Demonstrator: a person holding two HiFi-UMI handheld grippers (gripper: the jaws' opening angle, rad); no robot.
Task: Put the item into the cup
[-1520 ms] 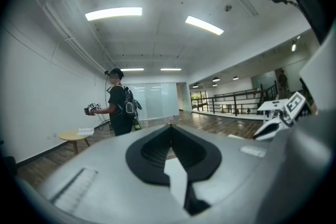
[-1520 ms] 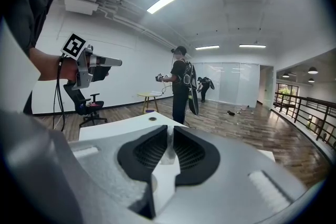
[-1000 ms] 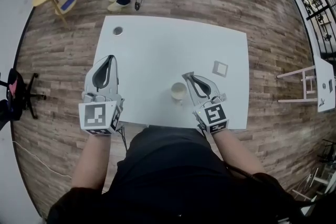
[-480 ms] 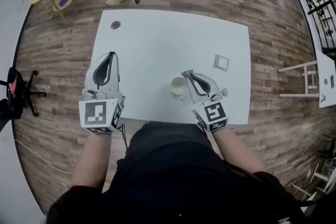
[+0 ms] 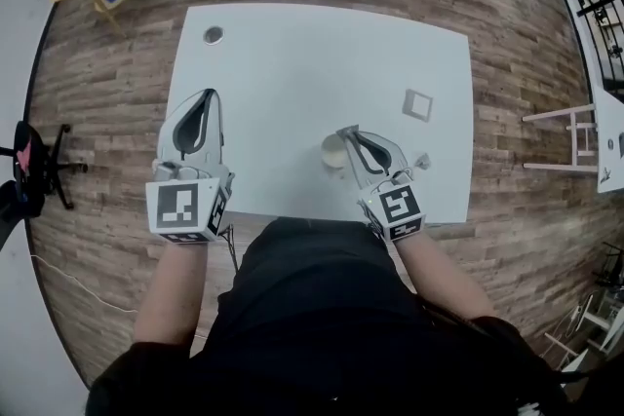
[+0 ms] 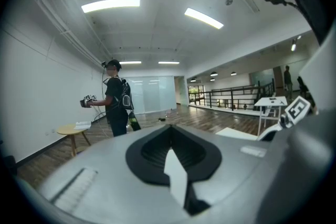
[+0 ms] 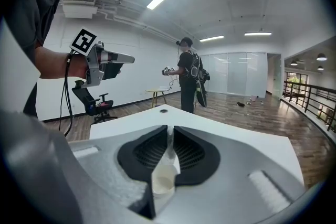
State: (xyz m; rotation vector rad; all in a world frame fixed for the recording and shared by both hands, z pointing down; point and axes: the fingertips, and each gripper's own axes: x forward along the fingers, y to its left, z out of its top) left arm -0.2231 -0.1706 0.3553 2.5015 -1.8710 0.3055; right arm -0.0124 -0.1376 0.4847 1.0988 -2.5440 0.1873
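Little has changed over the last second. The counter (image 5: 292, 63) has slid a little in the head view. That reads as the head tilting, since cup and item keep their spacing on it. Both claws hold nearly the same places. The right claw (image 5: 346, 132) has only crept slightly further over the cup (image 5: 332, 152) and now hides more of its right side. Its jaws are as narrow as before, with a thin slit between the pads and nothing pinched in it. The left claw (image 5: 207, 96), well left of the cup, has its tips together and holds nothing.

For the task this means no real progress: the item (image 5: 417, 104) is untouched and the pick is still to come.

The item is a small pale square, too small to name for sure. It lies flat on the counter, right of the cup and a bit beyond it. The right claw hangs just right of the cup with its tip past it, so the item sits ahead and to that claw's right, apart from it. In the right gripper view the cup shows below through the slit, and the item does not show there at all. I judge the claw must first widen and swing right, away from the cup.
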